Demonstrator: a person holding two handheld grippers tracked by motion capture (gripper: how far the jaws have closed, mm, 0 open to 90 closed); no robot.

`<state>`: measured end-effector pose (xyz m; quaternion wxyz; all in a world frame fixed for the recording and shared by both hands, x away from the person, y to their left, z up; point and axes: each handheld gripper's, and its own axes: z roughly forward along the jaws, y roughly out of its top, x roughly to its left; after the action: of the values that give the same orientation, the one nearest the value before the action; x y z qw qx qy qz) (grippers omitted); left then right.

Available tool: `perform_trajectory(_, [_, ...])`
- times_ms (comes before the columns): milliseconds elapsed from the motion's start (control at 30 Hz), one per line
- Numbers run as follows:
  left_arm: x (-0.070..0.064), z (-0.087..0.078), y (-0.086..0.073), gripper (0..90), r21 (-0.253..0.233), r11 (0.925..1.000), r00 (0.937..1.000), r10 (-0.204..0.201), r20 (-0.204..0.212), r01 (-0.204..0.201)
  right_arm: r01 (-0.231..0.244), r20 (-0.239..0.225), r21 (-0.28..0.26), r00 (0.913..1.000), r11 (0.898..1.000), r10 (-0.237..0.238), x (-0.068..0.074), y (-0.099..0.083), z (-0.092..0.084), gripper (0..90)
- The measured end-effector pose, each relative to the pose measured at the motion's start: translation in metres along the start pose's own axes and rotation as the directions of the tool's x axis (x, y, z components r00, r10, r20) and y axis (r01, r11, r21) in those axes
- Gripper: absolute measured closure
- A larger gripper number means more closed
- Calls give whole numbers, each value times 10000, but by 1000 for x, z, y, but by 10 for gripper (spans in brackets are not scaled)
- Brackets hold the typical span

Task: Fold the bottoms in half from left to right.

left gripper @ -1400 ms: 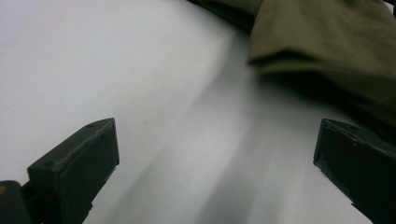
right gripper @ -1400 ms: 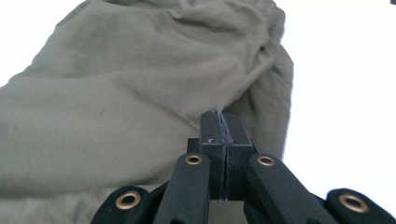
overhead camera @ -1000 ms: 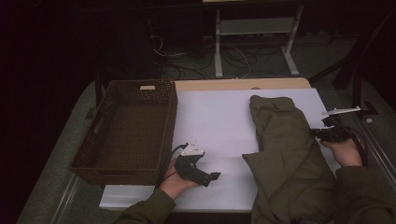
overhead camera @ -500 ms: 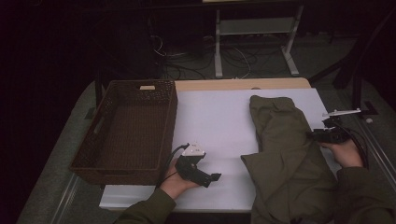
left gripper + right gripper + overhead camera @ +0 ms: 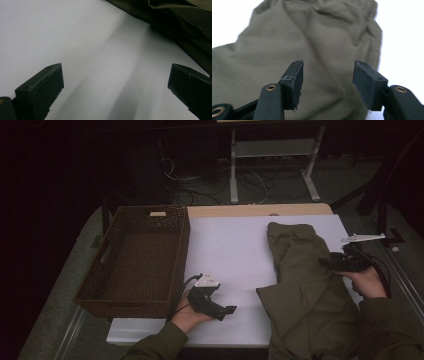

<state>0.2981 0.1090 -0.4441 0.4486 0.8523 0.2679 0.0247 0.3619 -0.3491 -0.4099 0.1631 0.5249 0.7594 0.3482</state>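
Your right gripper (image 5: 334,263) sits at the right of the high view, over the right edge of the olive garment (image 5: 305,290). Its jaws have just been opening and now stand partly apart; in the right gripper view (image 5: 327,83) the gap between the pads shows the cloth lying behind and below, with nothing pinched.

The garment lies in the right half of the high view, running from mid-frame down past the bottom edge, on the white table cover (image 5: 235,250). In the right gripper view the garment (image 5: 312,40) covers most of the frame, wrinkled, with white cover at the upper corners.

Your left gripper (image 5: 225,311) rests low at centre-left of the high view, jaws spread wide with bare cover between them, as the left gripper view (image 5: 115,87) confirms. The garment's edge (image 5: 185,27) is at that view's upper right, well apart from the pads.

A brown woven basket (image 5: 100,270) fills the left of the high view, just beside your left hand. Beyond the table, at the top of the frame, stand a white metal frame (image 5: 272,155) and loose cables (image 5: 210,180) on the floor. Nothing lies between either gripper and the garment.
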Motion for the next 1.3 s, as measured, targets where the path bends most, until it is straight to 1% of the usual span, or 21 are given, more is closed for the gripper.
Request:
perform_trajectory(167, [1,-1,0,0,2,10000,10000,6,-6,-6,226,-384,31,9990,9997,-224,9,3,1,395])
perform_trajectory(233, [1,-1,0,0,2,10000,10000,6,1,-6,264,-436,21,9987,9996,-263,11,3,1,391])
perform_trajectory(267, [0,-1,0,0,-2,10000,10000,9,6,-9,354,-549,27,9979,9994,-352,15,4,2,387])
perform_trajectory(500, [0,-1,0,0,14,10000,10000,33,38,-33,618,-901,42,9940,9981,-612,26,5,5,386])
perform_trajectory(533, [0,-1,0,0,14,10000,10000,33,38,-33,618,-901,42,9940,9981,-612,26,5,5,386])
perform_trajectory(567, [0,-1,0,0,14,10000,10000,37,35,-37,722,-1031,62,9921,9974,-711,30,6,6,386])
perform_trajectory(700, [1,-1,0,0,18,10000,10000,29,32,-29,835,-1263,11,9885,9965,-827,38,7,5,387])
perform_trajectory(800, [1,-2,0,0,23,10000,10000,35,20,-35,941,-1496,-59,9843,9955,-939,44,7,3,387])
perform_trajectory(833, [1,-2,0,0,23,10000,10000,35,20,-35,941,-1496,-59,9843,9955,-939,44,7,3,387])
perform_trajectory(867, [1,-2,0,0,2,10000,10000,17,16,-17,1040,-1672,-115,9804,9945,-1045,49,7,1,387])
perform_trajectory(1033, [1,-1,0,0,27,10000,10000,35,17,-35,1249,-1966,-213,9723,9919,-1266,59,7,-1,387])
perform_trajectory(1133, [1,-1,0,0,24,10000,10000,40,20,-40,1213,-2189,-314,9677,9921,-1252,64,8,-3,387])
perform_trajectory(1267, [0,-2,0,0,-1,10000,10000,46,34,-46,1241,-2496,-425,9595,9914,-1308,72,10,-4,387])
perform_trajectory(1300, [0,-2,0,0,-1,10000,10000,46,34,-46,1241,-2496,-425,9595,9914,-1308,72,10,-4,387])
